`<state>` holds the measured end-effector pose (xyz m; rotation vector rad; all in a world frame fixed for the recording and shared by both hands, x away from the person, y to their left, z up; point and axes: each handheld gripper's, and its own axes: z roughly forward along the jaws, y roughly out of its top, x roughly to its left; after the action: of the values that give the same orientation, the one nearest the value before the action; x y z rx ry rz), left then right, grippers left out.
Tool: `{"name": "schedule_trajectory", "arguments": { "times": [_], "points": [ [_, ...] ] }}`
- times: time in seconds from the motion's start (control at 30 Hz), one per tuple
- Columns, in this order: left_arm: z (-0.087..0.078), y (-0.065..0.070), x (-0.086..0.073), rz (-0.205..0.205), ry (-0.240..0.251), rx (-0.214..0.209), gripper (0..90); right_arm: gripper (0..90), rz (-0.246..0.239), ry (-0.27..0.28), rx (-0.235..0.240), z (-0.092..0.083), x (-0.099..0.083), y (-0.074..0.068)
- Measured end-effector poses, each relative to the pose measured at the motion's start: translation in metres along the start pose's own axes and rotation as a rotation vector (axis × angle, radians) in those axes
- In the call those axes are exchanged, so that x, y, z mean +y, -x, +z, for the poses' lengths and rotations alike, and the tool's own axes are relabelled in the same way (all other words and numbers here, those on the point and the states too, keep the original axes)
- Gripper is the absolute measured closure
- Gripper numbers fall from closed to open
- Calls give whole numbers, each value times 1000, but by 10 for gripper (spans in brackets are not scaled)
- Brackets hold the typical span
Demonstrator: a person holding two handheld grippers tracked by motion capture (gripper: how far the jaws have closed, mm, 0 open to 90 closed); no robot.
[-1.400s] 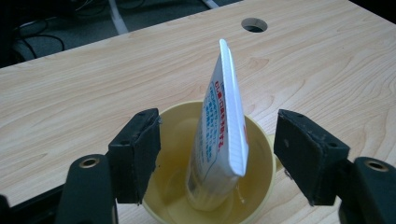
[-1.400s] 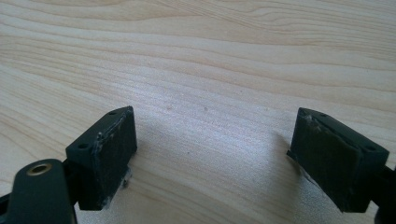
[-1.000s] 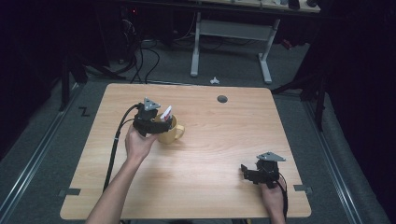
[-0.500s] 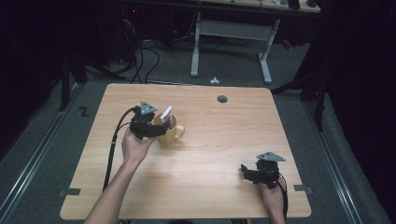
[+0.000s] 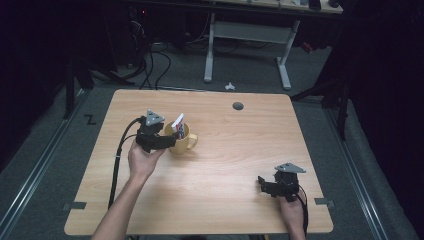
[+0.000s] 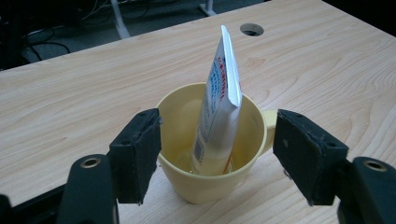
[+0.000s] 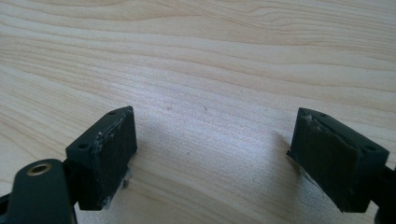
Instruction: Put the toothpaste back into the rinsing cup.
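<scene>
There, on the left half of the light wooden worktop (image 5: 225,165), stands a pale yellow ceramic mug (image 6: 210,154) with a white squeeze tube printed in blue and red (image 6: 218,102) leaning upright inside it, its flat crimped end uppermost. The left tongs (image 6: 217,156) sit spread wide to either side of the mug, jaws apart from its wall, holding nothing. Near the worktop's front right corner, the right tongs (image 7: 212,158) are likewise wide open over bare wood, empty.
</scene>
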<state>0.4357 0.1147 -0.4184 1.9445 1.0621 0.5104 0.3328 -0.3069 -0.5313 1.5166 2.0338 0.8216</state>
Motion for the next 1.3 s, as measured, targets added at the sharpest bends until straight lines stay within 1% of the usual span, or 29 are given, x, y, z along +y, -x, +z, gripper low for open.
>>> {"name": "schedule_trajectory", "arguments": {
  "times": [0.13, 0.23, 0.67, 0.77, 0.8, 0.9, 1.3],
  "points": [
    [-3, 0, -2, -2, 6, 0, 327, 144, 0, 0, 0, 0, 0, 0],
    [-5, 0, -2, 4, 1, 1, 328, 144, 0, 0, 0, 0, 0, 0],
    [-9, -3, -10, -21, 8, -4, 330, 144, 0, 0, 0, 0, 0, 0],
    [-10, -4, -11, -21, 8, -6, 330, 144, 0, 0, 0, 0, 0, 0],
    [-11, -4, -12, -30, 16, -8, 330, 144, 0, 0, 0, 0, 0, 0],
    [-14, -5, -14, -33, 13, -9, 331, 144, 0, 0, 0, 0, 0, 0],
    [-23, -12, -24, -65, 18, -7, 331, 144, -1, 1, 0, 0, 0, 0]
  ]
}}
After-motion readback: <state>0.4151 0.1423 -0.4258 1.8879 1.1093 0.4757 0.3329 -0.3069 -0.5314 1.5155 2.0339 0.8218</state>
